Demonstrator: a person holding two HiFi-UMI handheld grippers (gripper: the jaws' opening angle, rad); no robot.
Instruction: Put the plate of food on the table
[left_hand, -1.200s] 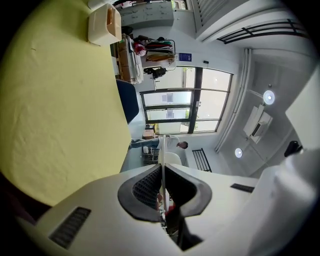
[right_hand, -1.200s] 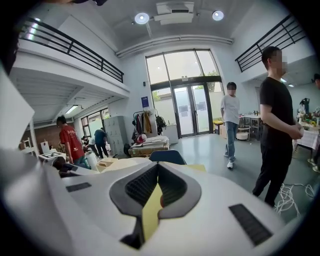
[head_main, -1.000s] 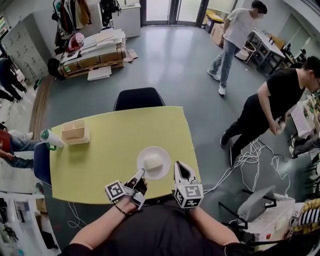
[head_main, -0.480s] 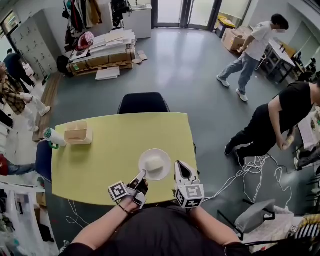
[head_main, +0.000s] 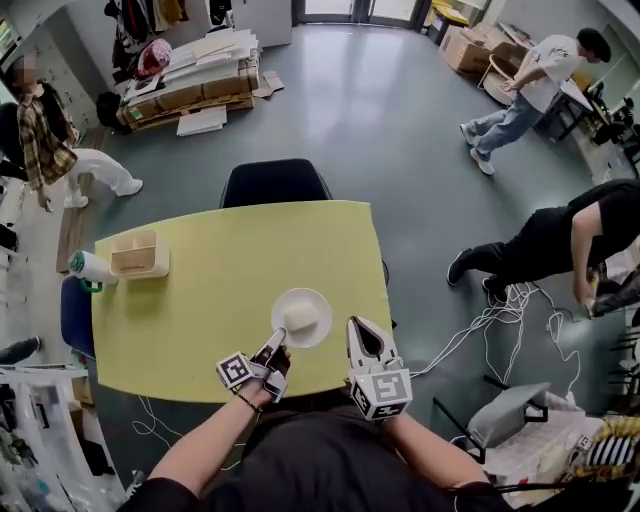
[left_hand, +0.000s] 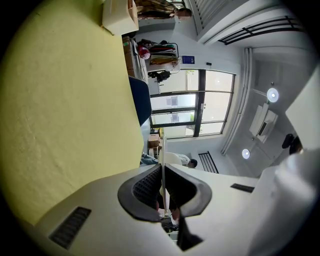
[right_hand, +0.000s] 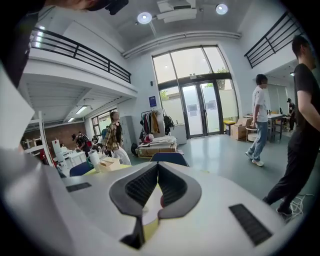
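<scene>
The left gripper was clamped on the near rim of the round white plate. In the left gripper view the plate's thin edge ran straight between the dark ribbed pads, which pressed on it from both sides. A pale, rounded lump of food sat in the middle of the plate. The plate lay over the near right part of the yellow bench, inside its front edge. Whether it already rested on the surface or hung just above it, the head view did not settle.

The right gripper stood just beside the plate, off its right side. Its jaws were drawn together with nothing between them, and it took no part in the hold.

The step in hand looked like the set-down itself, with the carry seemingly finished. The next move probably called for keeping the plate level until its base sat fully on the bench. After that the left gripper would need to part its jaws and slide back off the rim without dragging the plate or tipping the food.
</scene>
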